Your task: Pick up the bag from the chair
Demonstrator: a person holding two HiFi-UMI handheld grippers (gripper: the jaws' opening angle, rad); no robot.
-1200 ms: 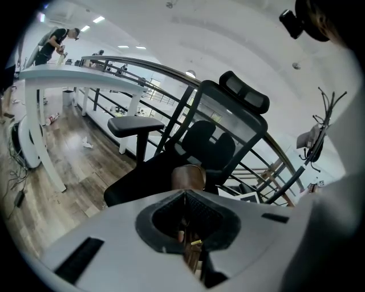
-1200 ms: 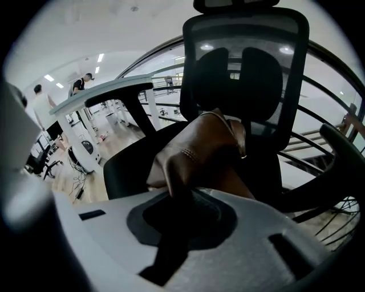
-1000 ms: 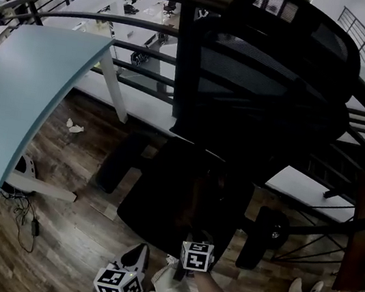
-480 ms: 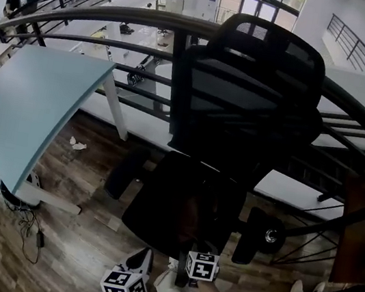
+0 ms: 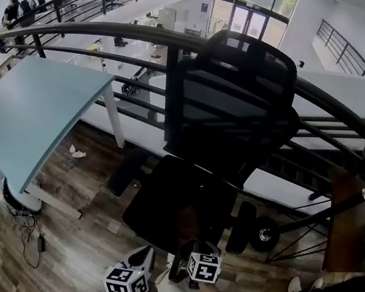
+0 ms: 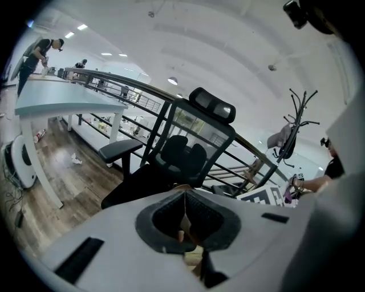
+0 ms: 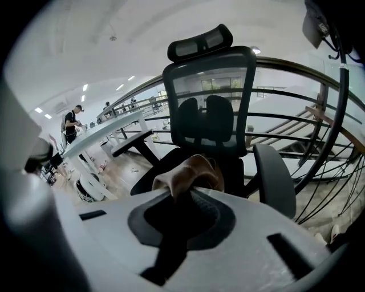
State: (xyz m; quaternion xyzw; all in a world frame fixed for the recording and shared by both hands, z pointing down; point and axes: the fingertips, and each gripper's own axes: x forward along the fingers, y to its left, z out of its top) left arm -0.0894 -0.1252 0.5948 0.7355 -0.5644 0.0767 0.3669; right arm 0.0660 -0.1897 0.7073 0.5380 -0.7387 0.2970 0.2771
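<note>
So your head view looks steeply down on the chair [image 5: 230, 108] from above its front edge. The left gripper view sits low and catches it at an angle, desk [image 6: 68, 105] off to its left — the right gripper view faces it nearly straight on, closer in. All three share the chair and railing [image 5: 85, 25].

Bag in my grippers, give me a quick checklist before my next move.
1. Jaws of right gripper shut on bag: ok.
2. Jaws of left gripper shut on a thin tan edge of the bag: ok.
3. Bag lifted clear of chair seat: cannot tell.
4. Bag apart from armrest: ok.
5. Both grippers close together at the seat's front edge: ok.
</note>
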